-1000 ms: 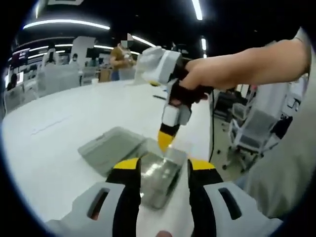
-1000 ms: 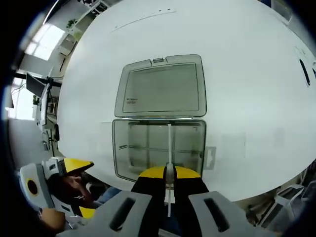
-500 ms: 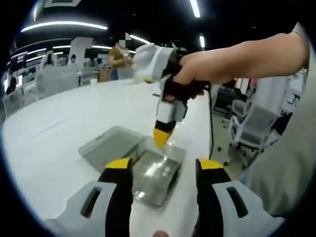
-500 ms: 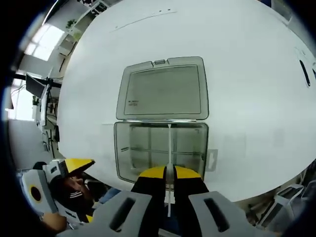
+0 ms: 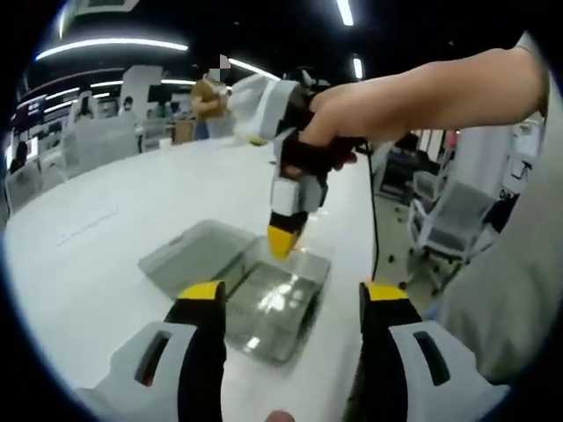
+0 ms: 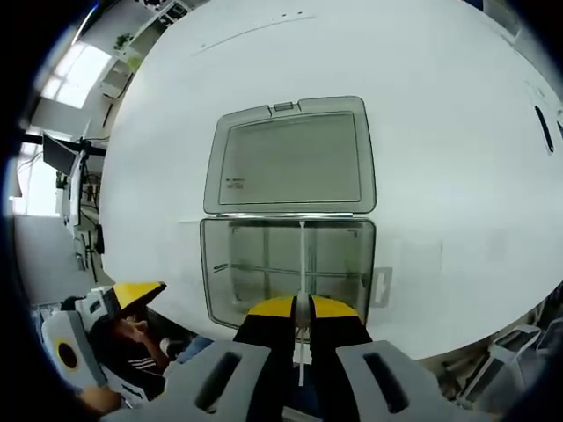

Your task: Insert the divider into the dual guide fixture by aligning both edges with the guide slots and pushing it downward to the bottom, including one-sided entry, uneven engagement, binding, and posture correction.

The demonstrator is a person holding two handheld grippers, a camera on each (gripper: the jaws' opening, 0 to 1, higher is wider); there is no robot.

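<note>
The right gripper (image 6: 302,309) pinches a thin, clear divider (image 6: 302,264) edge-on over the transparent open-lidded box (image 6: 229,264), while the left gripper (image 5: 292,294) gapes wide, holding nothing.

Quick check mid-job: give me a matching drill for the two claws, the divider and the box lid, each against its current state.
1. left claw
2. right claw
3. divider
4. box lid

a. lying flat open on the table
b. open, holding nothing
c. thin plate standing over the clear box
d. shut on the divider

Pairs: 1-b, 2-d, 3-c, 4-a
</note>
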